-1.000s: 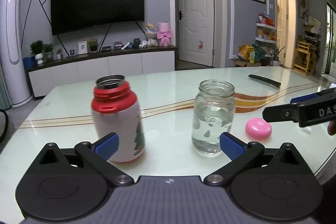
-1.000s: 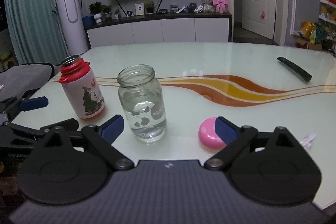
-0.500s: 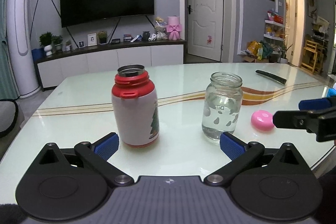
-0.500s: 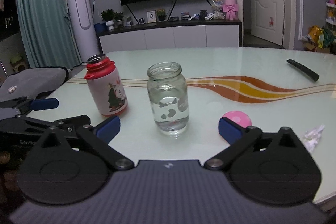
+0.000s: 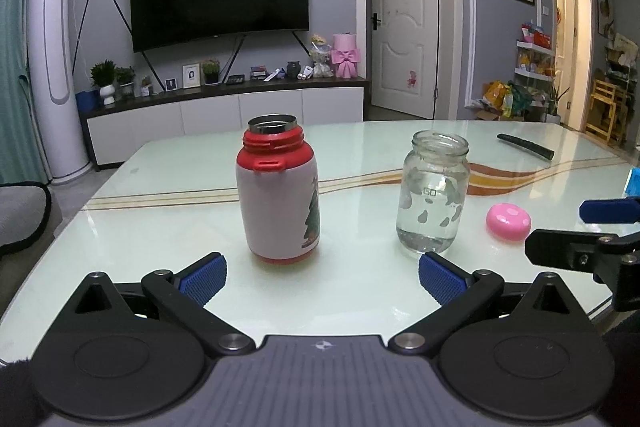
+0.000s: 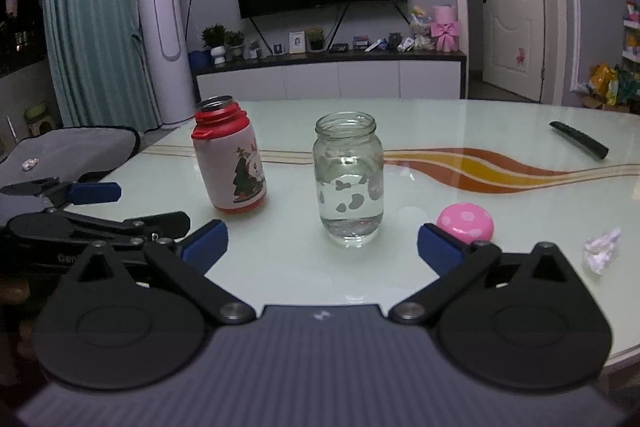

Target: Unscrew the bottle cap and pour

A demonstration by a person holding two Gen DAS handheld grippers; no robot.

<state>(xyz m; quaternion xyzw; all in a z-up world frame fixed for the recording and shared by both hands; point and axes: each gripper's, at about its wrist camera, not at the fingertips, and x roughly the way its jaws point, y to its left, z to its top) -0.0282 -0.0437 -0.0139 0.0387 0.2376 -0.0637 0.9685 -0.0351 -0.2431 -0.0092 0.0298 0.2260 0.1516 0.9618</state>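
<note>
From left to right: the left gripper (image 5: 322, 277) is hanging wide open and empty before the uncapped red bottle (image 5: 279, 191), the glass jar (image 5: 433, 191) is holding poured water, the pink cap (image 5: 508, 221) is lying aside, and the right gripper (image 6: 322, 245) is gaping, likewise empty.

The tabletop (image 5: 360, 287) is glossy pale green glass with an orange and brown wave running across its right half. At the centre of the frame stands a red and white bottle (image 5: 279, 195) with an open mouth. To its right stands a clear glass jar (image 5: 433, 193) with some water. A pink cap (image 5: 508, 221) lies further right. A black remote control (image 5: 525, 146) lies at the upper right. In the right wrist view, a crumpled white paper (image 6: 601, 254) lies at the right.
</note>
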